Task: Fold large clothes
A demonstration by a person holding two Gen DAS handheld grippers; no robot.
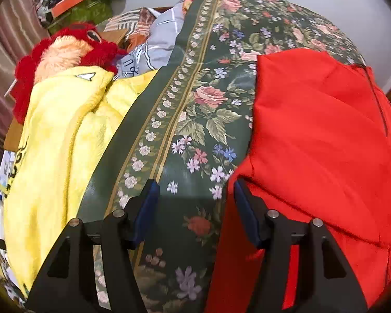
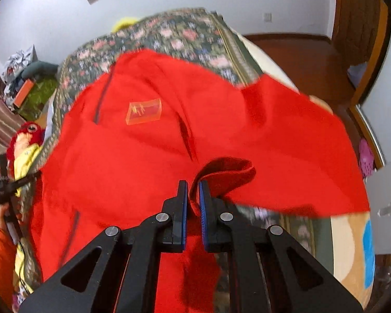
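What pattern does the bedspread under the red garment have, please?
Dark green bedspread with pink roses and small flowers, clearest in the left wrist view.

Soft, even indoor light; heavy fisheye bending with dark corners, and motion blur across the right wrist view.

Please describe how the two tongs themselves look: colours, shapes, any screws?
Both left tongs and right tongs have matte black arms with triangular cut-outs, round silver screws at the joints, and flat fingers faced with dark blue pads. No cables or markings show.
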